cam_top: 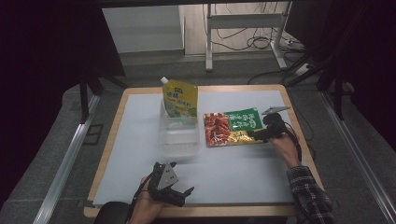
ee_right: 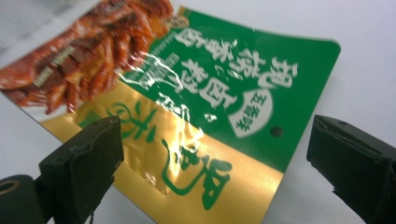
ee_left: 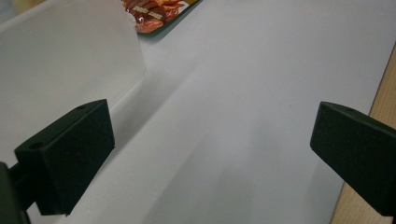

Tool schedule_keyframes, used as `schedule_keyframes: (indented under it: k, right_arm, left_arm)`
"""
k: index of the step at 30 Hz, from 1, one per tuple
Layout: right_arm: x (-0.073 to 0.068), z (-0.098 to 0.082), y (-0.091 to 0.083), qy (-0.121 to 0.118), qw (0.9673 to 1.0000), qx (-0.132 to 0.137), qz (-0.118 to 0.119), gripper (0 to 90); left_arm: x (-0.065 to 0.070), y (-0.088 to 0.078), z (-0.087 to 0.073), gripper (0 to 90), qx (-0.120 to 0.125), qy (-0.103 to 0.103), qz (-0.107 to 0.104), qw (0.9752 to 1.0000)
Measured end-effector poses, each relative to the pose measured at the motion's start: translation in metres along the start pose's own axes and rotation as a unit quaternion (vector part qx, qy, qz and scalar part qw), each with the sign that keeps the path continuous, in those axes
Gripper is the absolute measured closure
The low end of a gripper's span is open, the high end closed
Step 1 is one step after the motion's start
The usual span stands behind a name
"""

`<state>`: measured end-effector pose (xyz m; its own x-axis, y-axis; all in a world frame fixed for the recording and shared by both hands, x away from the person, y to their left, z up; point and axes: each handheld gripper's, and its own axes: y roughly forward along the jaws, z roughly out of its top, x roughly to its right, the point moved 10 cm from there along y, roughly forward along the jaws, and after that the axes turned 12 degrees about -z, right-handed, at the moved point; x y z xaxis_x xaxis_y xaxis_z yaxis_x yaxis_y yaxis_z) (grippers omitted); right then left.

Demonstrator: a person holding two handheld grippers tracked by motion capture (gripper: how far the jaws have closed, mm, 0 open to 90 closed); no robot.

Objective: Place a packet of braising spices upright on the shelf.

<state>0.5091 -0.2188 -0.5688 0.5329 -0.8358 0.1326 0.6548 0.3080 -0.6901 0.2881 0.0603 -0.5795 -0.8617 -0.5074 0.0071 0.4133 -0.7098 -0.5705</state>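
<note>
A flat snack packet (cam_top: 232, 127), green, gold and red with a picture of red food, lies on the white table sheet right of centre. My right gripper (cam_top: 261, 133) hovers at its near right edge, open, its jaws straddling the packet's (ee_right: 201, 107) gold and green end without touching it. A clear plastic box (cam_top: 178, 133) stands mid-table with a yellow-green spouted pouch (cam_top: 180, 99) upright at its far side. My left gripper (cam_top: 180, 193) is open near the table's front edge, with bare sheet between its jaws and the clear box (ee_left: 65, 60) ahead to its left.
The white sheet (cam_top: 233, 172) covers a wooden table whose bare rim (ee_left: 385, 93) lies just beside my left gripper. A metal frame and cables (cam_top: 247, 32) stand on the floor beyond the table. Dark curtains flank both sides.
</note>
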Motion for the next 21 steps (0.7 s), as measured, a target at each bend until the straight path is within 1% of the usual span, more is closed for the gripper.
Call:
schedule_keyframes:
  k: [3,4,8,11,12,15,16,19,21]
  right_arm:
    - [0.001,-0.005,0.004,0.002,1.0000,-0.008,-0.001,3.6]
    - [0.001,-0.007,0.006,0.006,0.9999,-0.015,0.001,3.5]
    - [0.001,-0.011,0.010,0.014,0.9996,-0.027,0.001,3.2]
    - [0.003,-0.014,0.012,0.017,0.9993,-0.034,-0.005,3.1]
    - [0.002,-0.015,0.013,0.022,0.9990,-0.038,-0.002,3.0]
    - [0.003,-0.018,0.016,0.033,0.9982,-0.050,-0.006,2.9]
    - [0.003,-0.019,0.017,0.037,0.9980,-0.052,-0.003,2.9]
    - [0.002,-0.020,0.018,0.038,0.9978,-0.055,-0.003,2.6]
    - [0.002,-0.020,0.019,0.034,0.9979,-0.056,-0.004,2.5]
  left_arm:
    - [0.000,0.000,0.000,0.0,-0.001,0.001,0.001,1.0000]
    - [0.000,0.000,0.000,0.0,-0.001,0.001,0.000,1.0000]
    - [0.000,0.000,0.000,0.0,-0.001,0.001,0.000,1.0000]
    - [0.001,0.000,0.000,0.0,-0.001,0.002,0.000,1.0000]
    - [0.001,0.000,0.000,0.0,-0.001,0.002,-0.001,1.0000]
    - [0.001,0.001,0.000,0.0,-0.002,0.003,-0.002,1.0000]
    - [0.001,0.001,0.000,0.0,-0.002,0.004,-0.002,1.0000]
    - [0.001,0.001,0.000,0.0,-0.003,0.004,-0.002,1.0000]
    - [0.001,0.001,0.000,0.0,-0.003,0.004,-0.002,1.0000]
